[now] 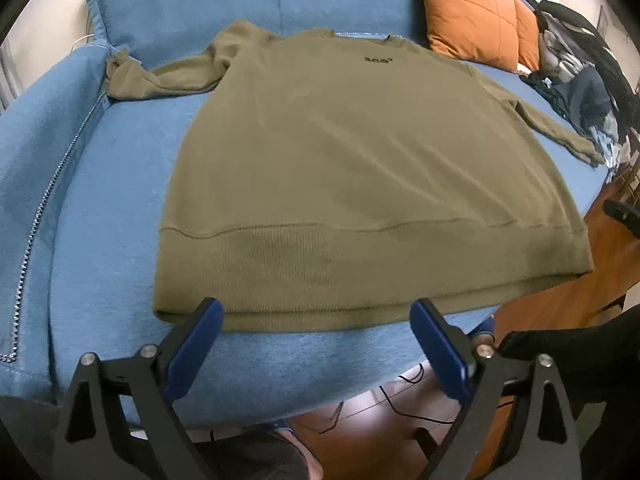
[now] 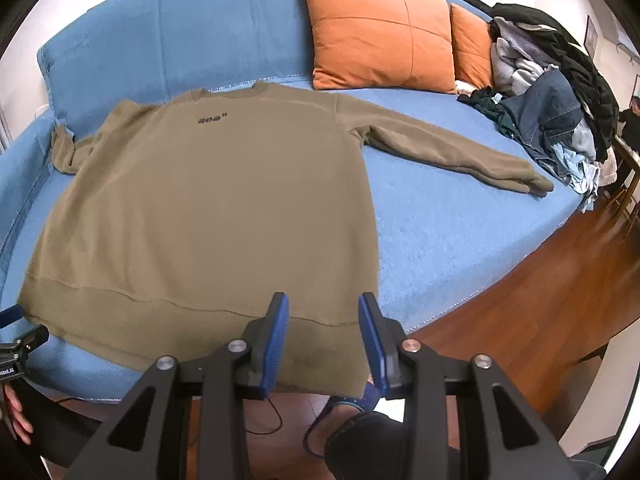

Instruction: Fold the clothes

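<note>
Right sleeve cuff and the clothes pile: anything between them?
Barely any gap: in the right wrist view the cuff ends beside the clothes pile, with only bare blue sofa cushion between.

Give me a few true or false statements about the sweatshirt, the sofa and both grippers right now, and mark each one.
1. The olive sweatshirt lies spread flat on the blue sofa. True.
2. The left gripper is clamped on the hem. False: it is open, holding nothing.
3. Two orange cushions lean on the backrest. True.
4. The right gripper is shut. False: its fingers stand apart.
5. The clothes pile sits on the sweatshirt. False: it lies beyond the sleeve end.
</note>
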### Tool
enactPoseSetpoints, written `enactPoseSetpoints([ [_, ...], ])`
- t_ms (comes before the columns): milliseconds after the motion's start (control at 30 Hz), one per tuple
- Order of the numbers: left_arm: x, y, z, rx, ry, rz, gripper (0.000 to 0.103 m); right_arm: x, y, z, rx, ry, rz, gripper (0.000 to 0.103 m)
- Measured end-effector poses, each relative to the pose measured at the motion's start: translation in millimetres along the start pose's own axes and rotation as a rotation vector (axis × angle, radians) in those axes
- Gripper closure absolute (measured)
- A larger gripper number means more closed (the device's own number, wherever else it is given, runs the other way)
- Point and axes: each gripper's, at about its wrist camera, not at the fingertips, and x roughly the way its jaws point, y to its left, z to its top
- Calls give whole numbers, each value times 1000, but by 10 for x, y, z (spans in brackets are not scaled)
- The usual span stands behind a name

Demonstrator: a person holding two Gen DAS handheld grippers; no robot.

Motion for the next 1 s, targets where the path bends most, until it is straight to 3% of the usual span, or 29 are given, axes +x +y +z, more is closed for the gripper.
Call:
enactPoseSetpoints([
  [167, -353, -176, 175, 12, -82, -35, 8, -18, 51, 117, 16, -23, 21, 66],
  [400, -396, -204, 381, -35, -115, -64, 9, -68, 179, 370, 41, -86, 76, 66],
  [500, -445, -88, 689, -83, -152, -82, 25, -87, 235, 536, 58, -117, 107, 66],
  [600, -465, 190, 1144, -164, -216, -72, 44, -103, 308, 864, 89, -163, 157, 66],
  [633, -467, 308, 1295, -198, -239, -60, 57, -108, 343, 1006, 99, -184, 177, 66],
  [667, -450, 476, 1439, -242, -258, -37, 77, -84, 392, 1222, 110, -202, 202, 66],
  [700, -432, 644, 1583, -287, -277, -14, 85, -33, 458, 1419, 115, -207, 228, 66],
  [833, -347, 1325, 2154, -466, -345, 77, 88, 243, 742, 2218, 124, -223, 333, 66],
  [1000, 187, 2306, 2780, -646, -290, 159, 86, 799, 980, 2413, 114, -139, 411, 66],
])
